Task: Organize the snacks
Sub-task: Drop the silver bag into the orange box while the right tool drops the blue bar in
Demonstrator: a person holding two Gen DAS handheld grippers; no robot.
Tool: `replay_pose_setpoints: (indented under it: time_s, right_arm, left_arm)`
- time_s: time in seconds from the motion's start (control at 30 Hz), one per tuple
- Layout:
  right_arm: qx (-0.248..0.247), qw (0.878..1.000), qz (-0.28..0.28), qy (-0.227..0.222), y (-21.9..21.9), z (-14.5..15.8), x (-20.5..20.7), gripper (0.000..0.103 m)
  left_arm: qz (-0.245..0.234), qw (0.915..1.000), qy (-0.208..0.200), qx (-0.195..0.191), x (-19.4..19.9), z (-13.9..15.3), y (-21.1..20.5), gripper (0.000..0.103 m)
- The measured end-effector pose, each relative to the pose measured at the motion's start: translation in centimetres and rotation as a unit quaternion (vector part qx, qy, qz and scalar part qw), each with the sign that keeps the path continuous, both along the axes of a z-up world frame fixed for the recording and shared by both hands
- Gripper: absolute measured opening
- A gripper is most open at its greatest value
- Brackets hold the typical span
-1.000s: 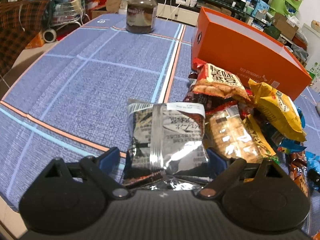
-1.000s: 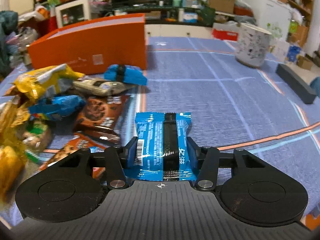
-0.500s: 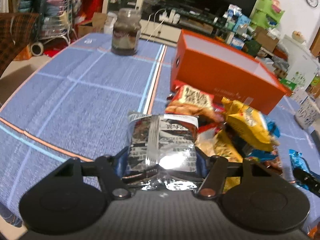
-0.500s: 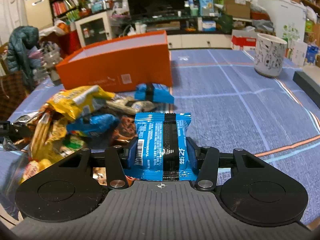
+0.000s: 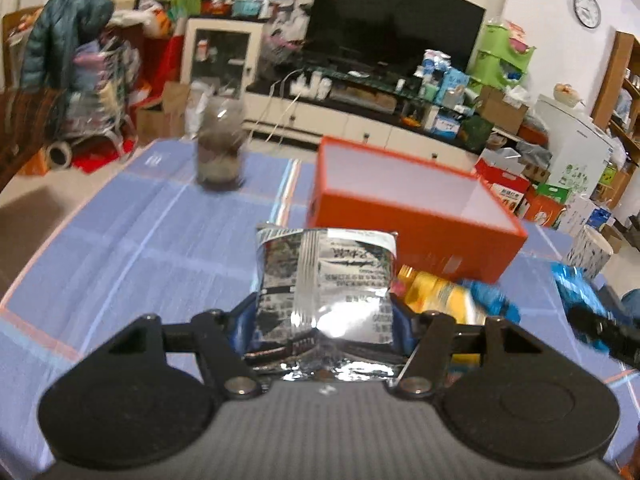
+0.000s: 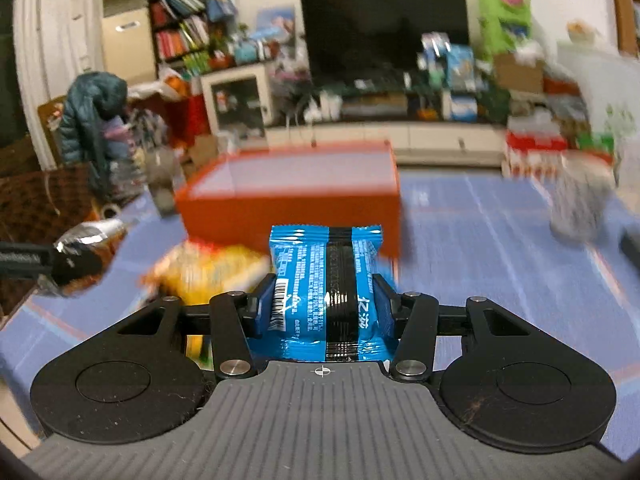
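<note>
Left tongs (image 5: 324,316) are clamping a silver packet (image 5: 324,284), right tongs (image 6: 322,308) are clamping a blue packet (image 6: 324,284), both hanging above the worktop (image 5: 140,248), short of the orange box (image 5: 412,216).

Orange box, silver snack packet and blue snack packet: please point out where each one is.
orange box (image 5: 416,216), left wrist view, on its front wall.
silver snack packet (image 5: 324,280), left wrist view, on its printed middle.
blue snack packet (image 6: 298,280), right wrist view, on its blue left half.

A cluttered living room — a large dark television (image 5: 394,26) stands on a low white cabinet (image 5: 360,128) at the far wall. Bookshelves (image 6: 180,28) fill the far left; a round clock (image 5: 587,9) hangs on the white wall, far right.
</note>
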State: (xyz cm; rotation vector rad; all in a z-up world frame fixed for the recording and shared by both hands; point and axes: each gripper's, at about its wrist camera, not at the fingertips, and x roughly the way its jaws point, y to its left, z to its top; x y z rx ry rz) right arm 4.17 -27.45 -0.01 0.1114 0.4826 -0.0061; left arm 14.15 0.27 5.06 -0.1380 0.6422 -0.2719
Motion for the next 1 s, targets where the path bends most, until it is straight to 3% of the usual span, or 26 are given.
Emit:
replay_pose_setpoints:
  time_s: [0.13, 0.33, 0.4, 0.43, 0.47, 0.53, 0.67, 0.77, 0.87, 1.0]
  right_arm:
    - [0.002, 1.000, 0.015, -0.010, -0.7, 2.5, 6.9, 0.036]
    - [0.001, 0.999, 0.006, 0.032, -2.6, 3.3, 19.3, 0.039]
    - [0.024, 0.998, 0.005, 0.049, -3.4, 2.8, 22.1, 0.048]
    - [0.033, 0.998, -0.004, 0.046, -3.8, 2.8, 22.7, 0.064]
    - [0.036, 0.998, -0.013, 0.039, -4.1, 2.7, 22.9, 0.074]
    - [0.025, 0.999, -0.016, 0.034, -4.4, 2.3, 23.2, 0.074]
    - [-0.019, 0.995, -0.011, 0.094, -3.6, 0.2, 25.3, 0.067]
    - [-0.042, 0.985, 0.004, 0.168, -3.0, -1.9, 27.7, 0.065]
    - [-0.117, 0.969, 0.006, 0.217, -1.0, -2.5, 29.4, 0.071]
    - [-0.138, 0.944, 0.012, 0.300, 0.2, -2.7, 30.7, 0.079]
  left_arm:
    - [-0.010, 0.9998, -0.015, -0.008, 6.4, 2.0, -3.1, 0.063]
    - [-0.008, 1.0000, -0.003, 0.000, 16.4, 2.4, -7.8, 0.067]
    - [0.008, 1.0000, 0.003, 0.003, 18.2, 1.6, -8.1, 0.074]
    - [0.010, 0.9999, 0.008, -0.001, 18.6, 1.4, -7.9, 0.075]
    - [0.009, 0.9998, 0.015, -0.005, 18.9, 0.9, -7.7, 0.076]
    - [0.009, 0.9998, 0.017, 0.005, 19.3, 0.3, -7.7, 0.082]
    - [0.024, 0.9982, 0.031, 0.045, 20.2, -1.6, -7.7, 0.093]
    - [0.007, 0.9928, 0.098, 0.068, 21.7, -4.1, -8.2, 0.093]
    - [-0.004, 0.9864, 0.134, 0.095, 22.4, -5.4, -8.8, 0.094]
    - [-0.019, 0.9810, 0.168, 0.096, 22.4, -5.9, -8.8, 0.096]
